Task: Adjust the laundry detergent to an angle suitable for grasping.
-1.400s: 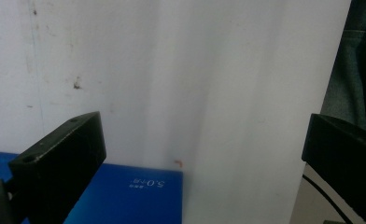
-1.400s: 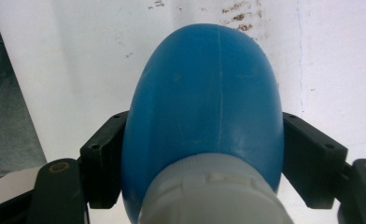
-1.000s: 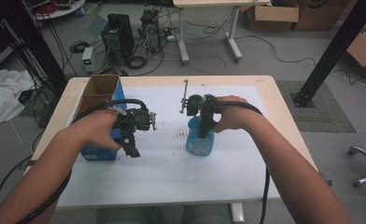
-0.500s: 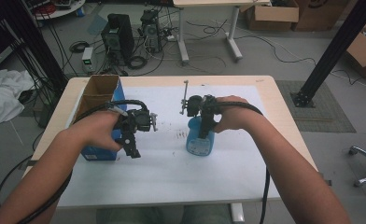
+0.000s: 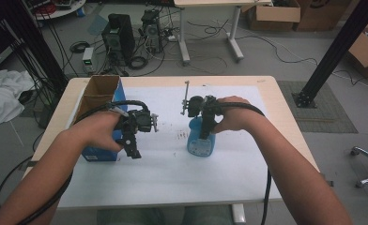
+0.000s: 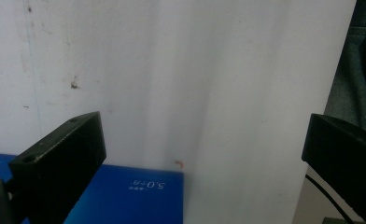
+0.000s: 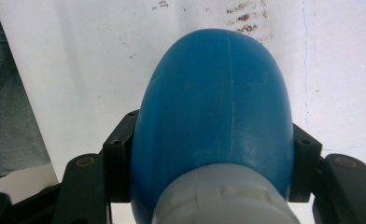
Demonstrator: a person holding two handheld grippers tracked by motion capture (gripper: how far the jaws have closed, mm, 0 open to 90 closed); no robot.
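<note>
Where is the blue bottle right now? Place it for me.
In the high view the blue bottle stands right of centre on the white sheet, clamped in the right gripper, with the blue box off to its left.

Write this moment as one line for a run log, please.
left gripper: open, empty, by blue box | right gripper: shut on blue bottle | bottle upright on white mat

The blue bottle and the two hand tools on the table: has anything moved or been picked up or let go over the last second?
Nothing visibly changed. The right tool stays clamped on the blue bottle, which stands on the white sheet. The left tool stays open and empty beside the blue box.
</note>
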